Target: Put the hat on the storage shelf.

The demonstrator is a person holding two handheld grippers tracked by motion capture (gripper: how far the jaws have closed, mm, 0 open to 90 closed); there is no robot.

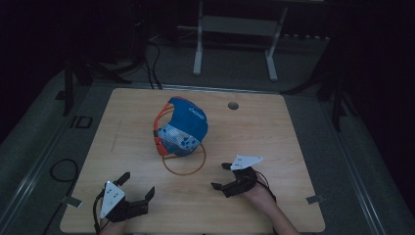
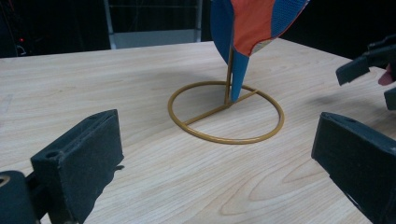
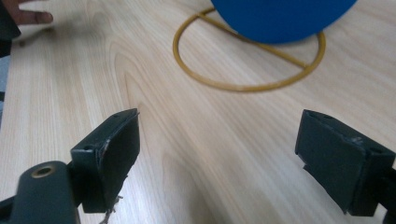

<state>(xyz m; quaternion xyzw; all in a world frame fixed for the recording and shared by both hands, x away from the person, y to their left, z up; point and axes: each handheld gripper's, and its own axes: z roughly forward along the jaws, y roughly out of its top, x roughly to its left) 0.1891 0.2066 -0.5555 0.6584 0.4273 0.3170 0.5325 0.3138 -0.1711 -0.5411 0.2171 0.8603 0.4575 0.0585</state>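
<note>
The left tool [image 1: 138, 185] is resting low over the wooden desk [image 1: 274, 137] with its jaws spread wide and nothing between them. The right tool [image 1: 219, 176] is also hovering with its jaws spread apart and empty. Ahead of both tools, and between them, a blue and orange cap [image 1: 182, 127] is sitting on a thin gold wire stand [image 1: 184, 165] (a ring base with a bar across it and an upright rod). The ring is lying flat on the desk, near the right tool and a little farther from the left one; nothing is standing in the way between the jaws and the stand.

The left gripper view is showing the rod [image 2: 229, 74] rising from the bar, the orange inner part of the cap, and the other tool at its right edge. The right gripper view is showing the blue crown [image 3: 285, 18] hanging over the ring.

Beyond the desk, a white frame [image 1: 235, 34] is standing on the floor.
</note>
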